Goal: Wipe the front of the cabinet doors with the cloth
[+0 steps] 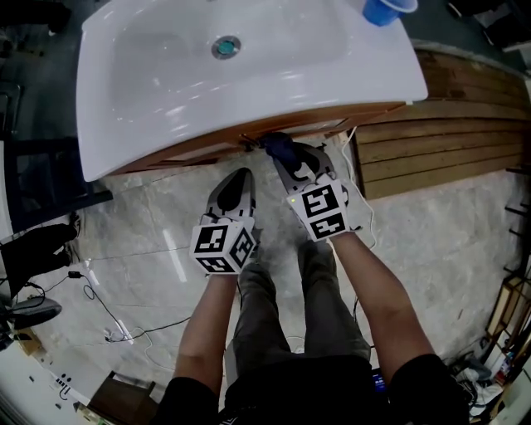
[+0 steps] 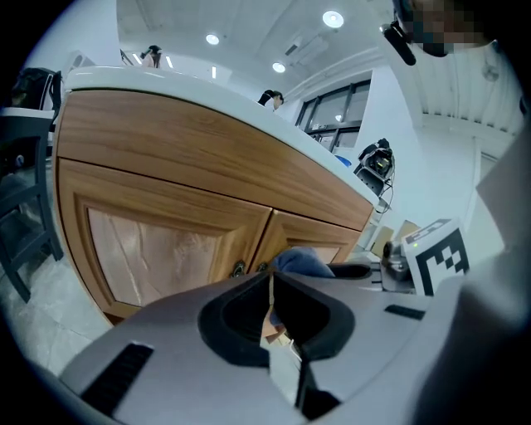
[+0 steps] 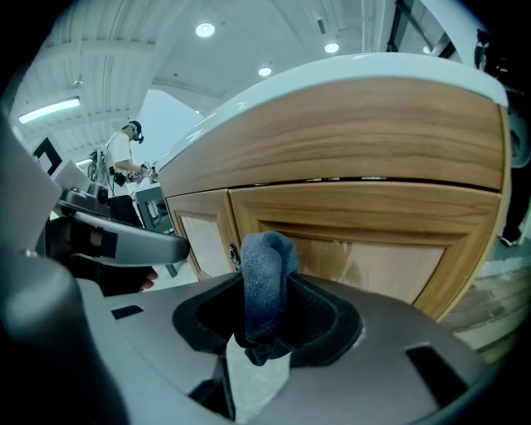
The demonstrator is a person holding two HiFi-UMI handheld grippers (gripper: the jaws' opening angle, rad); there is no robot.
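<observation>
The wooden cabinet (image 1: 249, 137) stands under a white sink top (image 1: 166, 100). My right gripper (image 1: 286, 155) is shut on a dark blue cloth (image 1: 280, 148), which is at the cabinet front near where the two doors meet. In the right gripper view the cloth (image 3: 264, 253) sticks up folded out of the right gripper (image 3: 265, 290), in front of the right door (image 3: 382, 253). My left gripper (image 1: 241, 176) hangs a little back from the doors, shut with nothing in it. The left gripper view shows the left gripper (image 2: 271, 278), both door panels (image 2: 158, 249) and the cloth (image 2: 303, 261).
A blue cup (image 1: 386, 10) sits at the sink top's far right, and the drain (image 1: 226, 46) lies mid-basin. Wooden planks (image 1: 448, 149) cover the floor to the right. Cables (image 1: 108, 324) and dark gear (image 1: 37, 253) lie on the marble floor at the left.
</observation>
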